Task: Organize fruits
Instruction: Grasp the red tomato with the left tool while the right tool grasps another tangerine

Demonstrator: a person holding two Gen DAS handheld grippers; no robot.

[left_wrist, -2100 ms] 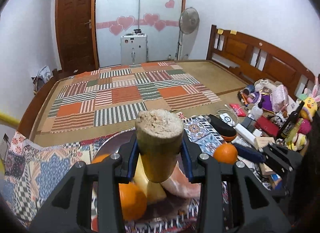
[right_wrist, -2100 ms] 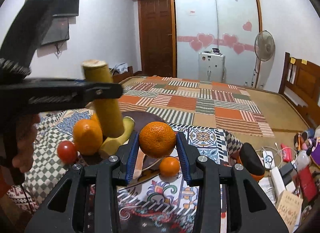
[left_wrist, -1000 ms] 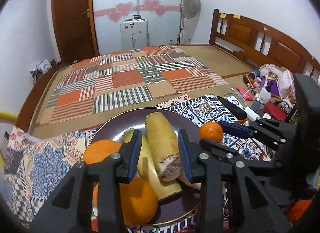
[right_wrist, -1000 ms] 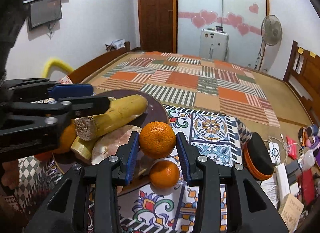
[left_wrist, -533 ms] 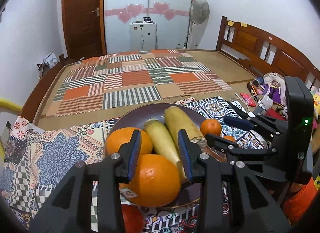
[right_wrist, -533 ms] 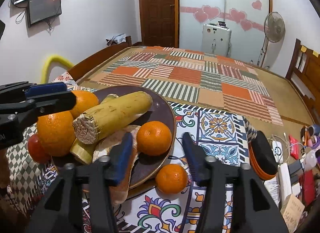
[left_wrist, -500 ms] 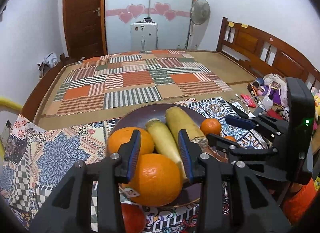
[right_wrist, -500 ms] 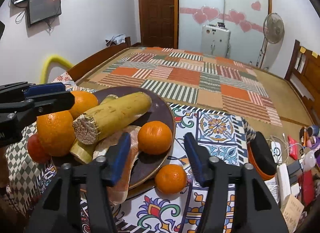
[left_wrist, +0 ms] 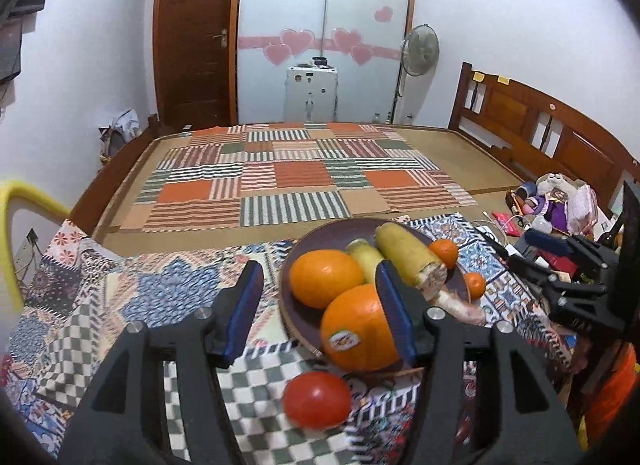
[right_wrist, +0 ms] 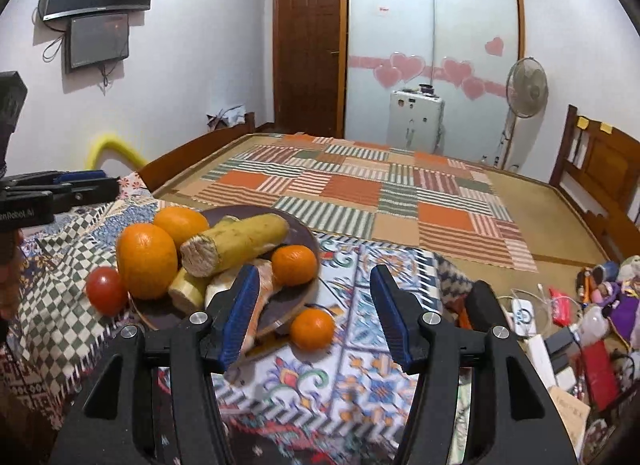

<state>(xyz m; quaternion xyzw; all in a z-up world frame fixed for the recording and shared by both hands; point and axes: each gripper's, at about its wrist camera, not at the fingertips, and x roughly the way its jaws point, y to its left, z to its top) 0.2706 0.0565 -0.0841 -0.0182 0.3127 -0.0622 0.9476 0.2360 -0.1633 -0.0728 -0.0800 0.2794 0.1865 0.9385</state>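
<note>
A dark brown plate point(left_wrist: 320, 237) point(right_wrist: 298, 235) on the patterned cloth holds two big oranges point(left_wrist: 324, 278) point(right_wrist: 146, 259), two yellow cane pieces point(left_wrist: 408, 255) point(right_wrist: 236, 245), a pinkish root point(right_wrist: 264, 289) and a small mandarin point(right_wrist: 294, 265). A second small mandarin point(right_wrist: 312, 328) lies on the cloth beside the plate. A red tomato point(left_wrist: 317, 399) point(right_wrist: 106, 290) lies on the cloth by the plate's near rim. My left gripper point(left_wrist: 318, 309) is open and empty, left of the plate. My right gripper point(right_wrist: 312, 309) is open and empty, above the loose mandarin.
A bed with a striped patchwork mat point(left_wrist: 296, 181) lies behind. Cluttered toys, cables and boxes point(right_wrist: 580, 325) crowd the right side. A black and orange object point(right_wrist: 482, 305) lies right of the cloth. A wooden headboard point(left_wrist: 560, 145) stands far right.
The left gripper let go of the cane piece onto the plate, opened wide and drew back left. The right gripper released the mandarin onto the plate, opened wider and pulled back.
</note>
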